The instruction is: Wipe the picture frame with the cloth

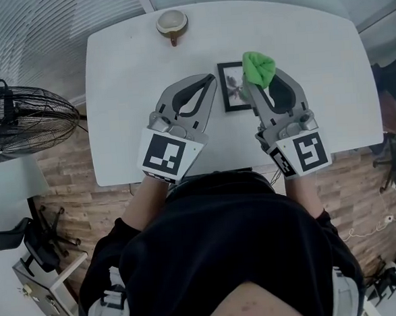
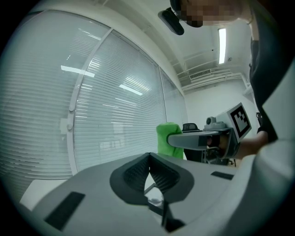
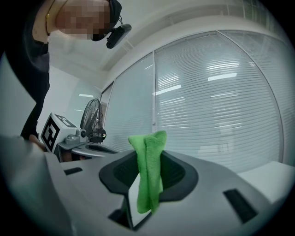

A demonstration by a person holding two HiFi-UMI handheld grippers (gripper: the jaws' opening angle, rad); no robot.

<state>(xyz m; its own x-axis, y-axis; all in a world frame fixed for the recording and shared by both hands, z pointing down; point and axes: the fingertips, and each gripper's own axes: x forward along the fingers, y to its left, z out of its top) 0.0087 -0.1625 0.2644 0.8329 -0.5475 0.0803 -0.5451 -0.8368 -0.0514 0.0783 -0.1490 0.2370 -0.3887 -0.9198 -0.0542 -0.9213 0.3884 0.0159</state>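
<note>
Head view is showing a person leaning over a white table (image 1: 127,111) with a gripper in each hand. The frame (image 1: 232,91), dark-edged with a pale picture, is lying flat near the middle of the table, between the tips of the two grippers.

The left gripper (image 1: 210,79) is pointing toward the far side with its tip just left of the frame's left edge; whether it is touching that edge cannot be told. Left gripper view is showing its jaws pressed together at the tip, with nothing between them.

The right gripper (image 1: 266,81) is sitting at the frame's right side and covering that edge. Its jaws are clamping the green cloth (image 1: 258,67), which is bunching up over the tip above the frame's far right corner. Right gripper view is showing the cloth pinched between the jaws, one end standing up above them and the other hanging down through the gap. Whether the cloth is touching the frame is not showing.

A cup (image 1: 172,23) is standing at the table's far edge, well apart from the frame. A fan (image 1: 19,119) is standing on the floor to the left of the table.
</note>
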